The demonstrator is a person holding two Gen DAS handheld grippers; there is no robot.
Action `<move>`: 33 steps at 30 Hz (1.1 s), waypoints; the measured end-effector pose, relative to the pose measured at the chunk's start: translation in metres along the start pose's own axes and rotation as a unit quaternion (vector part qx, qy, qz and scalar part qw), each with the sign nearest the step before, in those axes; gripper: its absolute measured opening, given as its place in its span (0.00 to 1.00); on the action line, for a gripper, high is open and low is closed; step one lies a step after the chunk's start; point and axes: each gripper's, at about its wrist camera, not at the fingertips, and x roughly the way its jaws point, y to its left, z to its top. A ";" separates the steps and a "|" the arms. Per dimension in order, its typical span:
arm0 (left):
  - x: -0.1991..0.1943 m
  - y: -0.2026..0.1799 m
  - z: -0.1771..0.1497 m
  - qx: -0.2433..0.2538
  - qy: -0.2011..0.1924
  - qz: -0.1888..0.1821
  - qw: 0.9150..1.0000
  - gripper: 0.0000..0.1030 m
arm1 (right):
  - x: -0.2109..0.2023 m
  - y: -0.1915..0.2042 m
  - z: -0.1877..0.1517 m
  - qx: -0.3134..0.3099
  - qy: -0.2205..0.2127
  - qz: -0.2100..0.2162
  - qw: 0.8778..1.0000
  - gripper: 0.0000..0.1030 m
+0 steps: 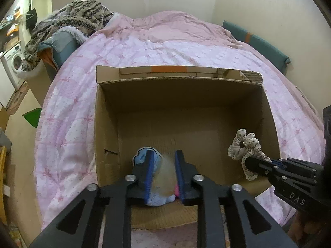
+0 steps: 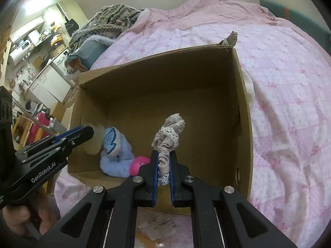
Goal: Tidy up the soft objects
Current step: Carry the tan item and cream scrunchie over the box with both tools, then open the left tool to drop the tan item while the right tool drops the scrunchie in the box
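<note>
An open cardboard box (image 1: 107,136) (image 2: 244,107) stands on a pink bed. My left gripper (image 1: 164,155) is shut on a soft plush toy (image 1: 163,179), light blue with a beige fluffy part and a pink bit, low inside the box near its front wall. From the right wrist view the plush toy (image 2: 118,155) rests on the box floor with the left gripper (image 2: 82,133) at its beige part. My right gripper (image 2: 163,155) is shut on a beige lace-trimmed scrunchie (image 2: 168,136) and holds it over the box's right side. The scrunchie (image 1: 245,144) and right gripper (image 1: 251,161) also show in the left wrist view.
The pink quilt (image 1: 68,111) (image 2: 289,82) covers the bed around the box. A knitted blanket pile (image 1: 78,18) (image 2: 111,20) lies at the far left of the bed. A teal cushion (image 1: 260,41) lines the right wall. A plastic wrapper (image 2: 159,225) lies in front of the box.
</note>
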 end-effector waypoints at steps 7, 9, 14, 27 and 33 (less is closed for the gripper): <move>-0.010 0.005 0.001 -0.018 -0.023 0.016 0.999 0.69 | 0.004 -0.001 0.001 0.007 0.006 -0.007 1.000 0.09; -0.009 0.006 0.001 -0.017 -0.021 0.019 0.999 0.69 | 0.005 -0.001 0.002 0.011 0.007 -0.008 1.000 0.09; -0.007 0.009 0.002 -0.026 -0.014 0.022 0.999 0.69 | 0.006 -0.001 0.003 0.013 0.007 -0.012 1.000 0.10; -0.012 0.010 0.000 -0.028 -0.016 0.028 0.999 0.69 | -0.010 0.000 0.008 0.015 -0.038 -0.027 0.999 0.71; -0.024 0.010 -0.001 -0.027 -0.022 0.030 0.999 0.69 | -0.018 -0.001 0.006 0.020 -0.044 -0.027 0.998 0.71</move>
